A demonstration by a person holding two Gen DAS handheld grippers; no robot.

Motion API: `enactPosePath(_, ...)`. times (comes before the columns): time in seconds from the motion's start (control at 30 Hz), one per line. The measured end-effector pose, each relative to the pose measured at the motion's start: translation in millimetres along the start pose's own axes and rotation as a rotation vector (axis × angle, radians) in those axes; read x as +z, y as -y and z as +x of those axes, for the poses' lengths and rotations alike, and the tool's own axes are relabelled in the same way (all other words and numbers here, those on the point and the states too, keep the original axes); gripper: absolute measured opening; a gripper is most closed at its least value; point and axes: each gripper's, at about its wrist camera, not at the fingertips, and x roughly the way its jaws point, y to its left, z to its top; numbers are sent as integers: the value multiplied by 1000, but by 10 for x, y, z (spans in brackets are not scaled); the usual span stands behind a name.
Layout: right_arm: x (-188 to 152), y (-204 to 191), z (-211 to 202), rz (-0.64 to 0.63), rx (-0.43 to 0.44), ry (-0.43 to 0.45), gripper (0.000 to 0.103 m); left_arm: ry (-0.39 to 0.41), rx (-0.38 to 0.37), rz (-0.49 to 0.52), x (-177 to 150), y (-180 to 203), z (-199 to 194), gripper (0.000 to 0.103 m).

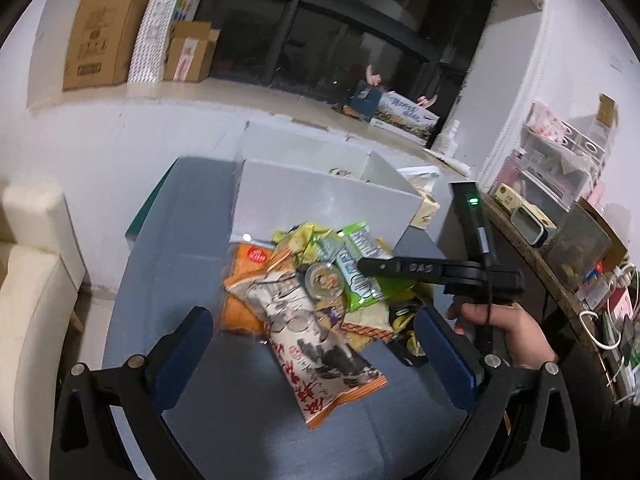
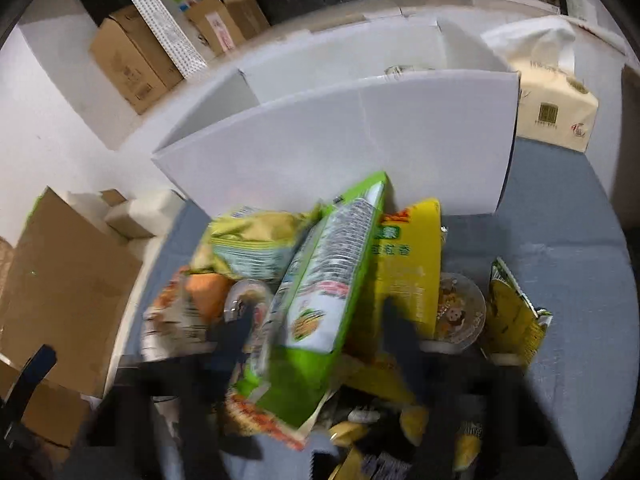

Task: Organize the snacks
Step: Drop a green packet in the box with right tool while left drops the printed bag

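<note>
A heap of snack packets lies on the grey table (image 1: pixel 248 420) in front of a white open box (image 1: pixel 320 196). A long orange and white packet (image 1: pixel 320 344) lies nearest, between the open fingers of my left gripper (image 1: pixel 314 356), which holds nothing. My right gripper (image 1: pixel 372 266) reaches in from the right over a green packet (image 1: pixel 360 264). In the right wrist view the right gripper (image 2: pixel 320 332) is blurred, its fingers either side of the green packet (image 2: pixel 320 300), which stands tilted up off the heap. A yellow packet (image 2: pixel 408 264) and a round cup (image 2: pixel 460 312) lie beside it.
The white box (image 2: pixel 360 136) stands behind the heap, with a tissue pack (image 2: pixel 560 104) to its right. Cardboard boxes (image 1: pixel 108 28) stand on a ledge behind. A cream chair (image 1: pixel 28 288) is at the left, a cluttered shelf (image 1: pixel 560 240) at the right.
</note>
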Motion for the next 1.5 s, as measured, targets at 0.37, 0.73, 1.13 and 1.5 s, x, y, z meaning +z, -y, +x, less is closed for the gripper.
enactPosePath(0.37,-77,-61,-849,-81,-11,177,12,-51,-36,-49,-50,-19,179,103)
enactPosePath(0.73,-410,-132,-1756,-95,-4,380,12,-198,68,-160,-67,-13,909,102)
enactPosePath(1.13,-658,142,-1839,-33,18,379,12,-186,49,-81,-184,-5,917,36)
enactPosePath(1.5,-535,110,-1817,-14,58,423,12,0,-11,42,537,244,421,35)
